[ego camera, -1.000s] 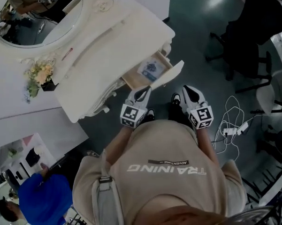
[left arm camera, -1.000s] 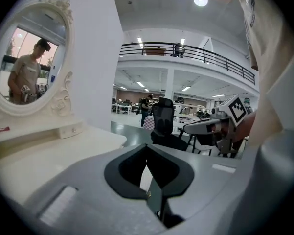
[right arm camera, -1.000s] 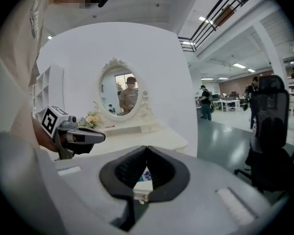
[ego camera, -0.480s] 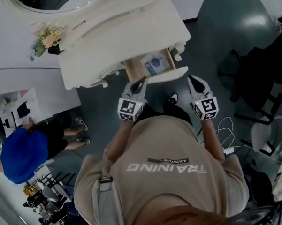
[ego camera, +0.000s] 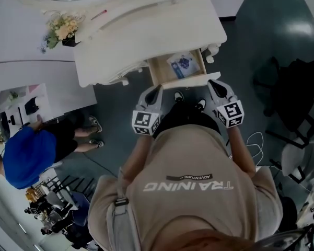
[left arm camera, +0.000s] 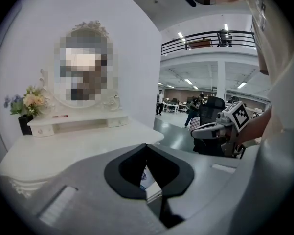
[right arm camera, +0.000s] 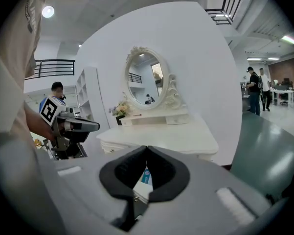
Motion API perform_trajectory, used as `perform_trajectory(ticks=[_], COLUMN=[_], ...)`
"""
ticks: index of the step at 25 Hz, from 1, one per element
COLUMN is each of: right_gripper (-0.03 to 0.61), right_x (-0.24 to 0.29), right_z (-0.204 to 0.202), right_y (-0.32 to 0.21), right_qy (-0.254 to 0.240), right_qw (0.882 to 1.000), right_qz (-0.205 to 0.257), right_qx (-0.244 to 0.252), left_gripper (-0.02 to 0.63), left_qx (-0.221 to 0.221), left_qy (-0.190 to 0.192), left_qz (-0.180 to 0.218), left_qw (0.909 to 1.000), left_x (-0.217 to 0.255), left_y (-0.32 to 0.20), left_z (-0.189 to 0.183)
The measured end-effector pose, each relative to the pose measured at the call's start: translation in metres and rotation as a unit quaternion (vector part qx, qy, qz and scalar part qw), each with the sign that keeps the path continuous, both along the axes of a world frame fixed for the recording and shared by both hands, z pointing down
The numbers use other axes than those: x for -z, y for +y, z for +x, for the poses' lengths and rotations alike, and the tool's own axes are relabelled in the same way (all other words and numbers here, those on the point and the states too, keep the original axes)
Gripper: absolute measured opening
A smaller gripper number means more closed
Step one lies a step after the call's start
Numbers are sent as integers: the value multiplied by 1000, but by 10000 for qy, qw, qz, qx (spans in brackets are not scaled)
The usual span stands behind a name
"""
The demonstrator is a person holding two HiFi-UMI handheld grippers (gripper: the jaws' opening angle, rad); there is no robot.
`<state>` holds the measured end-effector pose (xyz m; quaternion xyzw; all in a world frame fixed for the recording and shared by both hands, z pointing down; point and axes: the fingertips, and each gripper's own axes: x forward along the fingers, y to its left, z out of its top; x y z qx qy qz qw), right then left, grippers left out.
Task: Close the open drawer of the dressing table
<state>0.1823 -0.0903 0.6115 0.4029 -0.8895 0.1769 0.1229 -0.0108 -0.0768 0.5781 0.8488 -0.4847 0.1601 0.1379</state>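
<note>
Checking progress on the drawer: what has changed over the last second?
The left gripper and right gripper have squared up to the drawer front, one near each end. Nothing grasped or released. The drawer is still open, packet inside; both grippers' fingers stay shut.

A glossy grey-green floor fills the head view's upper right, a black chair at right, a white wall at upper left.

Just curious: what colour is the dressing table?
Creamy white; the dressing table shows best in the head view.
</note>
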Motion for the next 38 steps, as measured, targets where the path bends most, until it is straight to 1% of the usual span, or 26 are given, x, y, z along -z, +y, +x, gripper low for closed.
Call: perform_trajectory(ticks=[5, 10, 14, 17, 22, 25, 28, 33, 38], right_gripper=[5, 5, 5, 5, 5, 5, 5, 5, 5], right_x=[2, 2, -3, -9, -30, -40, -39, -37, -37], right_z=[-22, -43, -61, -73, -87, -91, -93, -88, -78], right_y=[-11, -31, -41, -46, -49, -53, -57, -67, -69], right_qy=[279, 451, 513, 571, 653, 714, 683, 534, 491], right_qw=[9995, 9988, 9981, 9974, 9947, 9917, 9897, 9885, 9872], right_qz=[-28, -106, -285, -373, -586, -652, -581, -484, -476], right_qx=[161, 159, 170, 222, 543, 853, 1116, 1328, 1442], left_gripper=[0, 0, 0, 0, 0, 0, 0, 0, 0], left_qx=[93, -22, -104, -65, 106, 252, 332, 422, 418], left_qy=[189, 289, 402, 461, 346, 162, -14, -7, -91], left_qz=[19, -25, -176, -325, -528, -834, -1219, -2013, -2476], left_qw=[9998, 9996, 9990, 9984, 9979, 9961, 9920, 9786, 9679], left_x=[-5, -19, -35, -46, -67, -88, -117, -166, -197], left_y=[-8, -23, -27, -28, -25, -21, -10, 13, 24], left_z=[-22, -41, -51, -59, -71, -72, -66, -47, -33])
